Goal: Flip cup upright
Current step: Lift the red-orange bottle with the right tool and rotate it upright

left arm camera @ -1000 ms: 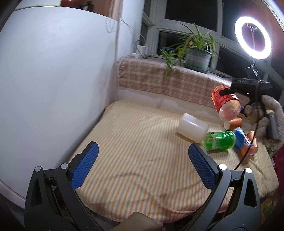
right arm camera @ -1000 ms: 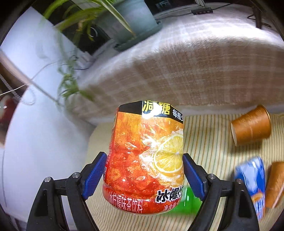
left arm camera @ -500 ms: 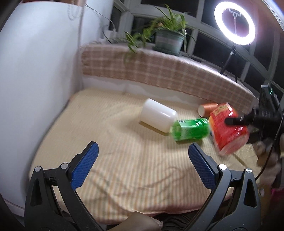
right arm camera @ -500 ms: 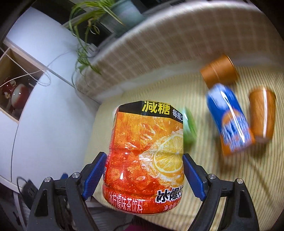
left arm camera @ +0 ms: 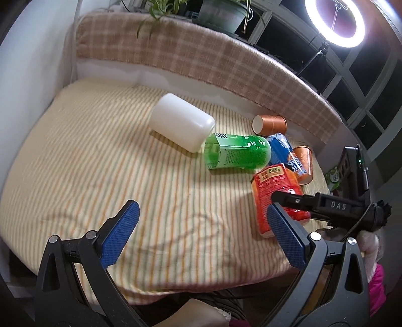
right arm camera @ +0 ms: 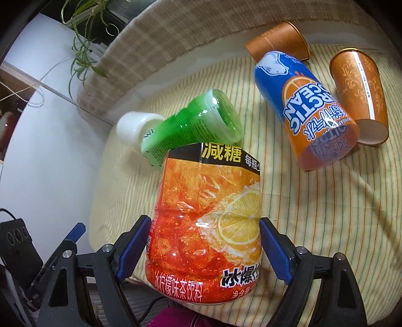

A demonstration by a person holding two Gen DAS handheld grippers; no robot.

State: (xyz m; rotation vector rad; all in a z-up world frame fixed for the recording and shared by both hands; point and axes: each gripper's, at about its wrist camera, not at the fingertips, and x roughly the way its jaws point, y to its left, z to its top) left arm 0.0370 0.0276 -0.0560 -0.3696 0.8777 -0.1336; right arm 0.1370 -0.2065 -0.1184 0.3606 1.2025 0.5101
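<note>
My right gripper (right arm camera: 204, 246) is shut on an orange-red lemon-tea cup (right arm camera: 208, 226), its blue pads pressing both sides; the cup also shows in the left wrist view (left arm camera: 276, 196), near the striped bed's right front, close to the surface. My left gripper (left arm camera: 201, 241) is open and empty above the bed's front. Lying on their sides are a white cup (left arm camera: 182, 125), a green cup (left arm camera: 236, 152), a blue-and-orange cup (right arm camera: 306, 110) and two copper paper cups (right arm camera: 279, 41) (right arm camera: 359, 95).
The striped cushion (left arm camera: 88, 156) is bounded by a checked bolster (left arm camera: 201, 57) at the back and a white wall (left arm camera: 30, 50) at the left. A potted plant (left arm camera: 221, 12) and a ring light (left arm camera: 334, 22) stand behind. The cushion's front edge (left arm camera: 176, 289) drops off below my left gripper.
My right gripper has carried the lemon-tea cup down from above the lying cups to the bed's right front. The left gripper's view has swung to the right; its jaws stay open.
</note>
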